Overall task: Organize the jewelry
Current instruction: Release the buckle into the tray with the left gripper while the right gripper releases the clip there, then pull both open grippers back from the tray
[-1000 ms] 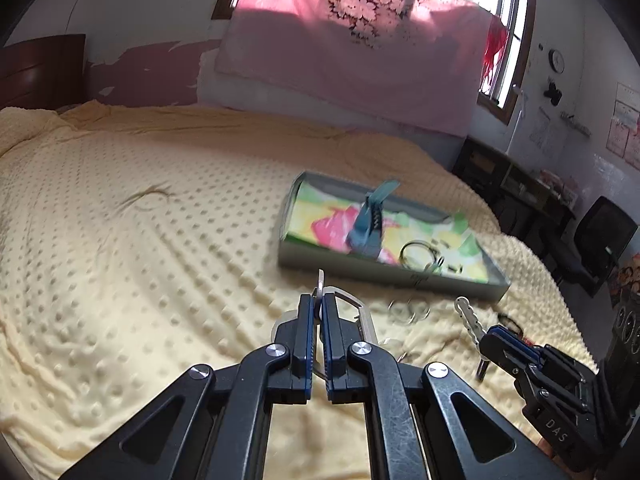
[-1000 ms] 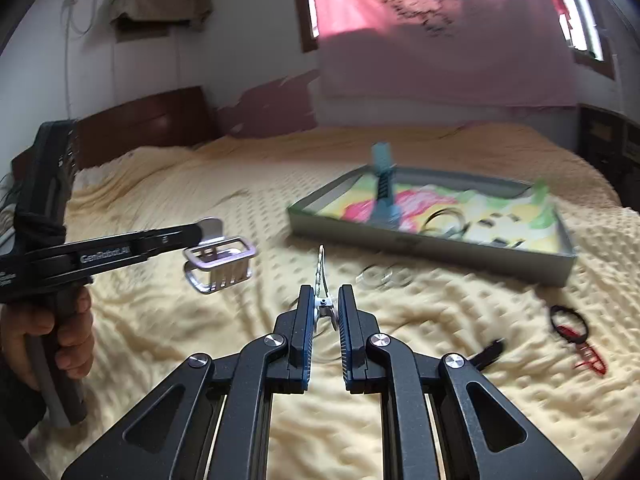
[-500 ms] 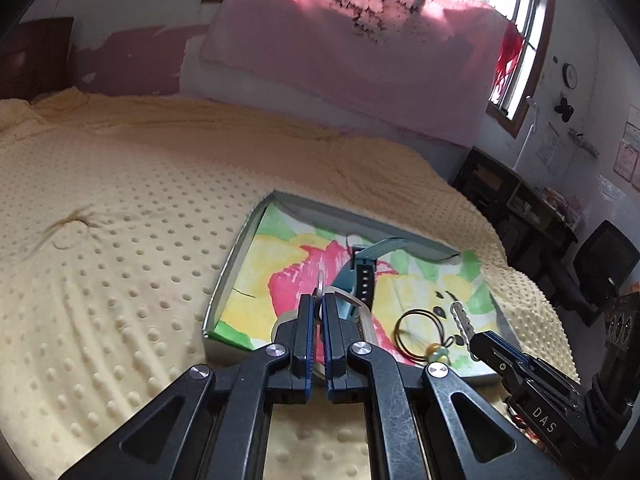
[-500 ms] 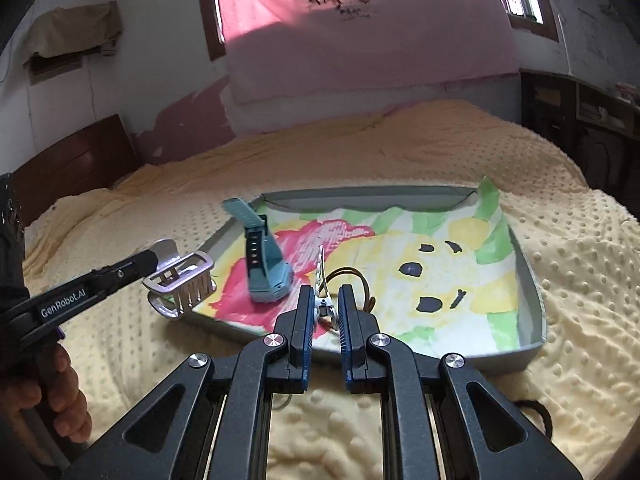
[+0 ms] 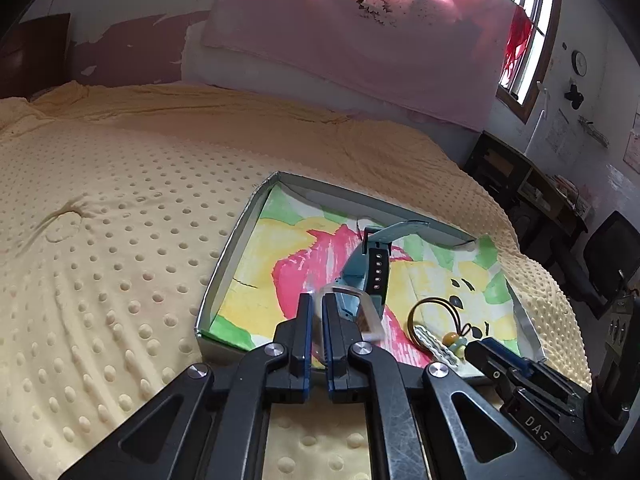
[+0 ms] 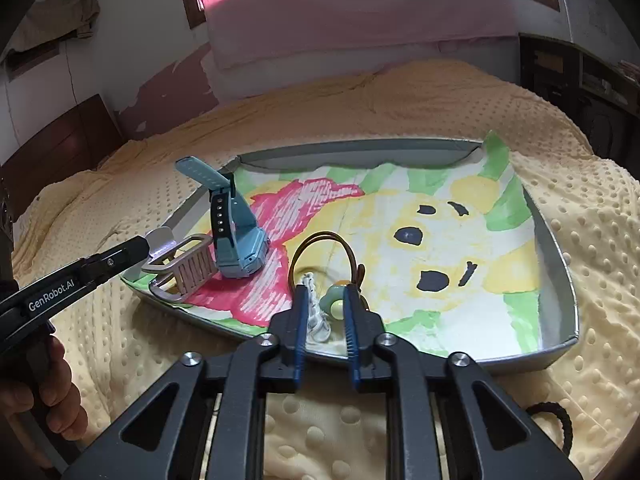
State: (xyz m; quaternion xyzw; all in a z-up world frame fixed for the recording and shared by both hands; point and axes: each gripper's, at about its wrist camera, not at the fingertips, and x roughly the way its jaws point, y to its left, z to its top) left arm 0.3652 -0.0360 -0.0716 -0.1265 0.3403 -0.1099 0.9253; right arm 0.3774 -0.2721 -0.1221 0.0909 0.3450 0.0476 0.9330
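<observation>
Inside the tray [image 6: 560, 264]: watch [image 6: 236, 236], cord bracelet [image 6: 324, 240], chain [image 6: 316, 320] just freed as right gripper [image 6: 326, 312] jaws part. Left gripper [image 5: 316, 320] clamps the metal hair clip [image 6: 188, 268] above the rim; black hair tie [image 6: 556, 420] left outside.

A bed [image 5: 120, 208] under a dotted yellow blanket fills the room. Pink curtain [image 5: 360, 32] glows with daylight (paint peels below). A clock [image 5: 579, 63] hangs beside the window [image 5: 532, 28].

The bed [image 6: 400, 100] wears a pale yellow cover dotted all over with raised bumps. The grey tray [image 6: 558, 240] is lined with a painted sheet [image 6: 440, 216] in yellow, pink and green with black marks. On it stand a teal watch [image 6: 236, 232], a brown cord loop [image 6: 324, 240] and a silver clip [image 6: 188, 268].
</observation>
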